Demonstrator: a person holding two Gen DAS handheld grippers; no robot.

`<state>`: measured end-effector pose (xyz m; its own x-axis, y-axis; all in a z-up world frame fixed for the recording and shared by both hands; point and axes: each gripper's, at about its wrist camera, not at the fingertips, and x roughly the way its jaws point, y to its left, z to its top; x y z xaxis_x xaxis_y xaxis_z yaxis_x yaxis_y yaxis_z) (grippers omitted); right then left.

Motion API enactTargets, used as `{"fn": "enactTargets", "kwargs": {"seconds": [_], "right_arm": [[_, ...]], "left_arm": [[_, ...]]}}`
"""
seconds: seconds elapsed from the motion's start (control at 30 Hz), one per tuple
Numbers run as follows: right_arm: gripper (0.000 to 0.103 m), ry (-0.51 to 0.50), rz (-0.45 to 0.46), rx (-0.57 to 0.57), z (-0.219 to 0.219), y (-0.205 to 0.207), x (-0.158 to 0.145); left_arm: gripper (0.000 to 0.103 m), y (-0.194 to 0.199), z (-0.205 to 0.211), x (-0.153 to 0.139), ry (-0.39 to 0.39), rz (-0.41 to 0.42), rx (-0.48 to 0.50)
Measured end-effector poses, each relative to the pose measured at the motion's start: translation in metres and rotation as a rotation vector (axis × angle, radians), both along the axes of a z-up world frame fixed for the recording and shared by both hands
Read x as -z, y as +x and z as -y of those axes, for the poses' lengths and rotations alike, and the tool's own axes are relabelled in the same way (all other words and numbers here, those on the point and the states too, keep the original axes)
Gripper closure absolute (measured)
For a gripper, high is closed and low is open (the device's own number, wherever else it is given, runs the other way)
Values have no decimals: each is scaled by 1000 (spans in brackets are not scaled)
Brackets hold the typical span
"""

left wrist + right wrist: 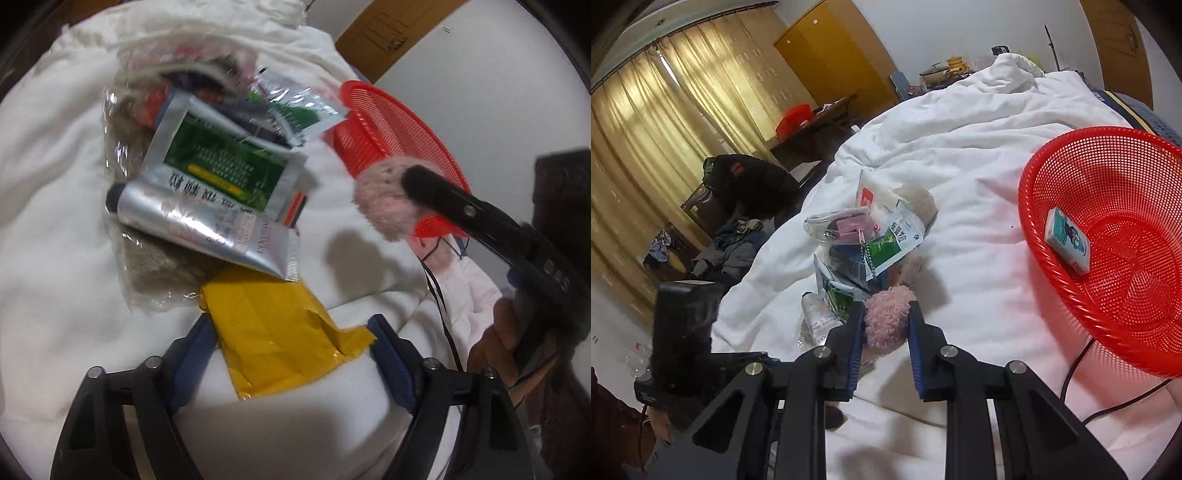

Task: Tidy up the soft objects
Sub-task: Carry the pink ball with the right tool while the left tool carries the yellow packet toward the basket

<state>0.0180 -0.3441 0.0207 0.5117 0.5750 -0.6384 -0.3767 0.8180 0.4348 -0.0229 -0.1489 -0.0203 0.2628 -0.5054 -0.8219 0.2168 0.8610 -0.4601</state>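
My left gripper points down at the white duvet, jaws wide, with a crumpled yellow packet lying between its blue pads; the pads stand at its edges without squeezing it. Beyond it is a pile: a silver tube, green-and-silver sachets, a clear plastic bag and something beige and fuzzy. My right gripper is shut on a pink fluffy ball, held above the duvet beside the pile. From the left wrist view the ball hangs in front of the red mesh basket.
The red basket sits at the right on the bed with a small teal-and-white box inside. A black cable runs under it. A hand holds the right gripper. Off the bed's left side are a chair with clothes and curtains.
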Motion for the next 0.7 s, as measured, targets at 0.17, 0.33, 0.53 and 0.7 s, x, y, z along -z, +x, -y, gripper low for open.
{"fn": "enactTargets", "kwargs": {"seconds": [0.17, 0.33, 0.53, 0.7], "right_arm": [[81, 7, -8, 2, 0, 0, 1], [81, 7, -6, 1, 1, 0, 1], [81, 12, -3, 4, 3, 0, 0], [81, 30, 0, 21, 10, 2, -2]], "left_arm": [[35, 4, -8, 10, -65, -48, -36], [41, 2, -10, 3, -54, -31, -29], [42, -7, -6, -9, -56, -27, 27], [42, -20, 6, -29, -2, 47, 75]]}}
